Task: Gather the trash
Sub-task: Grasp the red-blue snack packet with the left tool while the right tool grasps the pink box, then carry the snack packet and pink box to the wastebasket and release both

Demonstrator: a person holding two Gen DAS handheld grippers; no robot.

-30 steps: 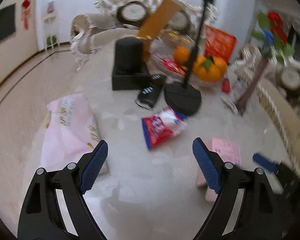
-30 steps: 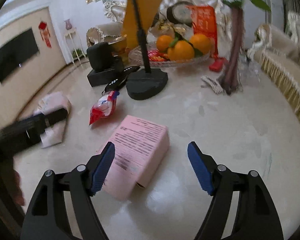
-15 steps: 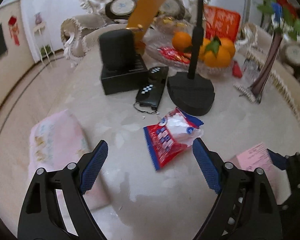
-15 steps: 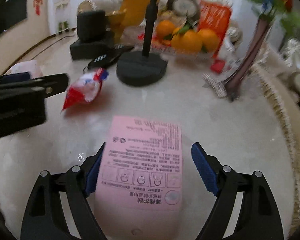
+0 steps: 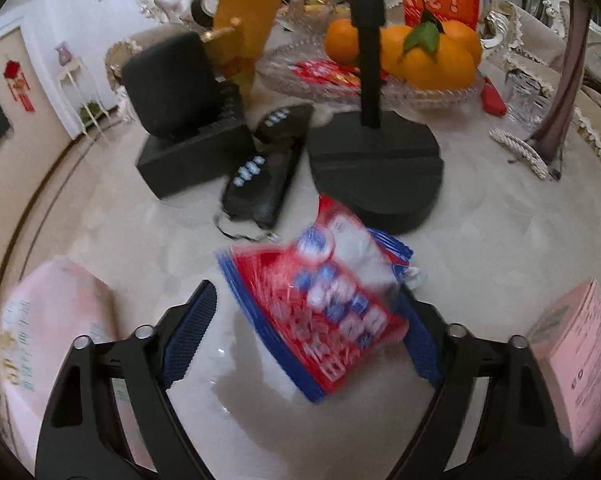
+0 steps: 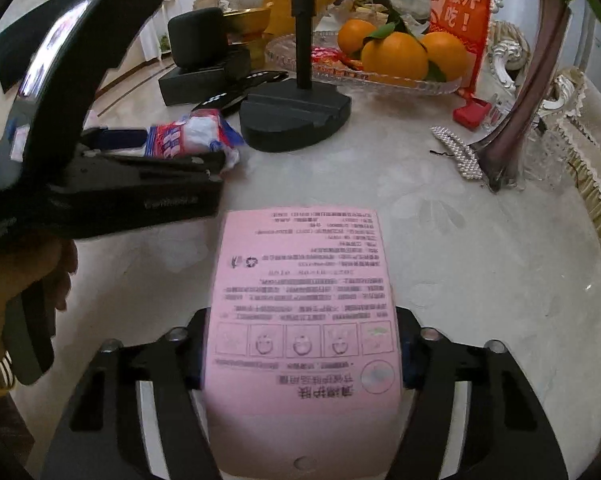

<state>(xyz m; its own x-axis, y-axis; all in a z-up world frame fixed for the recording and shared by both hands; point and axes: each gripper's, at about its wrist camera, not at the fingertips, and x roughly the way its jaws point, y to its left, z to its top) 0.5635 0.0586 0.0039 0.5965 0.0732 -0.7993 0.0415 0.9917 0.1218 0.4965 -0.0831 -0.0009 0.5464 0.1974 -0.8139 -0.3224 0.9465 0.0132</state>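
pink box sits pinched in right tool; left tool spread around red snack bag mid-worktop, not gripped. nothing binned yet.

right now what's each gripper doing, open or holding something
Left gripper: open, jaws around the red and blue snack bag, not yet closed on it.
Right gripper: closed on the pink box, both pads against its sides.
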